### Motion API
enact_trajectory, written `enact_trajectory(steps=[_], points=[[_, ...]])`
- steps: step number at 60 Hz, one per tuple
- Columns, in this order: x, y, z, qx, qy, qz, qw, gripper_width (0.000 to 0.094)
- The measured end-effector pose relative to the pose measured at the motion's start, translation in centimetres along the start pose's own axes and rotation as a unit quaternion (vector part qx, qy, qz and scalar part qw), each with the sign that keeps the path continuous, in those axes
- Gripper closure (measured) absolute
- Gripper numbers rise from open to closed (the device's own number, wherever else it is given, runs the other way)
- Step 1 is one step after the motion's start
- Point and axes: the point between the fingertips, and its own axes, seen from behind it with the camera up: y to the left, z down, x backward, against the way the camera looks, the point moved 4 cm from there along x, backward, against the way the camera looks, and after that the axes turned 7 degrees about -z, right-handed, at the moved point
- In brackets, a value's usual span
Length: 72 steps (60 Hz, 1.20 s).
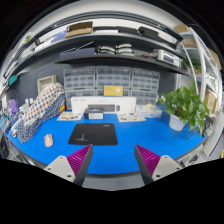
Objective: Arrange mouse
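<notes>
Jaws stand wide apart, nothing between them, as the gripper (111,160) hovers over the near edge of the blue table (150,135). One dark mouse pad (93,134) lies mid-table, and one small mouse (48,140) sits toward the left edge. My read: swing left, straddle the mouse squarely, close gently. One potted plant (185,105) guards the right edge; one white box (95,104) lines the back.

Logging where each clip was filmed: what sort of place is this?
Probably a workshop or lab bench: a blue table, drawer bins along the wall, loaded shelves above. The open gripper holds nothing.
</notes>
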Motion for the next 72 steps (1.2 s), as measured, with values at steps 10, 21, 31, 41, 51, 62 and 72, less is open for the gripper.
enact_trajectory(steps=[10, 21, 31, 41, 51, 62, 72], points=[[-1.9, 4.7, 6.1, 0.004, 0.042, -0.035, 0.998, 0.0095], [-4.0, 13.4, 10.3, 0.007, 0.085, -0.086, 0.993, 0.0098], [-7.2, 21.2, 11.7, 0.013, 0.109, -0.123, 0.986, 0.0097], [-11.6, 27.2, 11.3, 0.023, 0.122, -0.137, 0.983, 0.0087], [-16.8, 30.6, 9.8, 0.025, 0.126, -0.128, 0.983, 0.0086], [-21.7, 31.3, 8.1, 0.023, 0.135, -0.093, 0.986, 0.0114], [-25.3, 31.0, 6.5, 0.014, 0.139, -0.064, 0.988, 0.0151]])
